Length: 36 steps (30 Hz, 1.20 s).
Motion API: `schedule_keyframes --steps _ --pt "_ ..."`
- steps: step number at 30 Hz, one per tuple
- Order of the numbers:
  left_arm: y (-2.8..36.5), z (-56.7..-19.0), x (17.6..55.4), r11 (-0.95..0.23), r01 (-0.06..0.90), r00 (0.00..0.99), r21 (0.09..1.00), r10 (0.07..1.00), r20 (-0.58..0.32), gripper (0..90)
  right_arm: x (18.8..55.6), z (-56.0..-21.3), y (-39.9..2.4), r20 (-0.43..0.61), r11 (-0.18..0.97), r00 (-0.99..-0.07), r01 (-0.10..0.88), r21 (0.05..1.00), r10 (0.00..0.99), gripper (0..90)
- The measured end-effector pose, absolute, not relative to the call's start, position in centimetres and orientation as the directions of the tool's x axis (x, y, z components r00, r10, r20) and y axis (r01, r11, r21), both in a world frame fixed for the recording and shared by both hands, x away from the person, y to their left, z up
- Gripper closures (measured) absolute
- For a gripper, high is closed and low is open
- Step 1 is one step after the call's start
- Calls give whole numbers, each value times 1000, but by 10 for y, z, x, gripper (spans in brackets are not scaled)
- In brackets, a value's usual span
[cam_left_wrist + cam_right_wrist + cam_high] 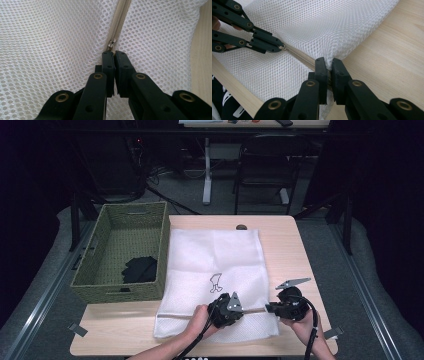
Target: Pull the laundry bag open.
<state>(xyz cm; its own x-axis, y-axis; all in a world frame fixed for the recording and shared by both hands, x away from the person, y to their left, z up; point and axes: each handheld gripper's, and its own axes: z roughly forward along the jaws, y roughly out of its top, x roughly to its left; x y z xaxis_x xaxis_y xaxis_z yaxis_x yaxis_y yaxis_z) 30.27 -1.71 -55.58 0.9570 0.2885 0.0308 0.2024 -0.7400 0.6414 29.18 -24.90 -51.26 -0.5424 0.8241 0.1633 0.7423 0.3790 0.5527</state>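
dark room behind the desk (300,250): black folding chair (265,165), a white desk leg (206,170), cables on grey carpet. desk top is pale wood with a straight grain and rounded corners.

white mesh laundry bag (215,260) lies flat on the desk, rectangular, long axis running from the near edge to the far edge. fine honeycomb mesh, a small black line drawing printed near its middle. beige zipper (120,22) runs across the bag's near end, left to right in the high view, so crosswise to the bag's long axis. the bag's near right corner sits close to the desk's right edge.

left hand-held gripper (114,53) has its jaws closed, tips pinched right at the metal zipper pull (111,45); in the right gripper view those tips (279,46) sit on the slider, pointing along the zipper line toward the right hand-held gripper (328,62). that one is also closed, clamping a fold of mesh at the zipper's end, by the bag's edge over bare wood. the two are near each other on the same line.

left of the bag, just beside it: a rectangular woven basket (100,270), olive green, with cut-out handles, and dark cloth (140,269) bunched at its near end.
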Motion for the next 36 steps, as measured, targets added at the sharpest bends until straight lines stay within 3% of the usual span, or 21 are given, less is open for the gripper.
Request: schedule_keyframes --steps 36 --pt "13 -554 305 -741 255 946 621 325 -1 871 292 -514 -251 131 381 -526 746 547 841 848"
